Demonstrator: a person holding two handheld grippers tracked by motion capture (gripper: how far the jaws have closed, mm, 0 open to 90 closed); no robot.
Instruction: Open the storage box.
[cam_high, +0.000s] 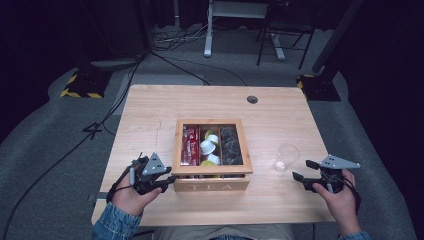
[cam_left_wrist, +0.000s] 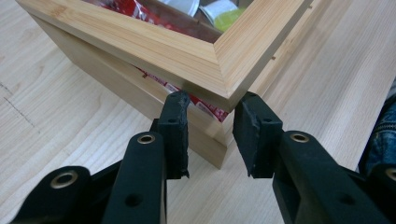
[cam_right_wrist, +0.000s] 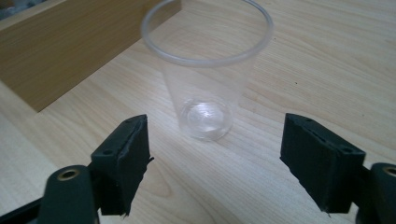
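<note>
A wooden tea box (cam_high: 212, 186) marked TEA stands mid-table. Its windowed lid (cam_high: 212, 169) is raised a little at the front. Through the window I see red packets (cam_high: 190, 145), white pods (cam_high: 209, 146) and dark packets (cam_high: 230, 145). My left gripper (cam_high: 170, 181) is at the box's front left corner. In the left gripper view its jaws stand apart, tips (cam_left_wrist: 211, 109) just under the lifted lid corner (cam_left_wrist: 187, 51), above the base (cam_left_wrist: 116, 88). My right gripper (cam_high: 301, 169) is open, facing an upright, empty clear plastic cup (cam_high: 286, 157) (cam_right_wrist: 205, 70); the cup stands just beyond its jaws (cam_right_wrist: 215, 140).
The table has a cable hole (cam_high: 252, 99) near its far edge. The box's side wall (cam_right_wrist: 70, 46) lies left of the cup. Cables, a desk leg (cam_high: 207, 30) and a chair (cam_high: 285, 35) are on the floor beyond the table.
</note>
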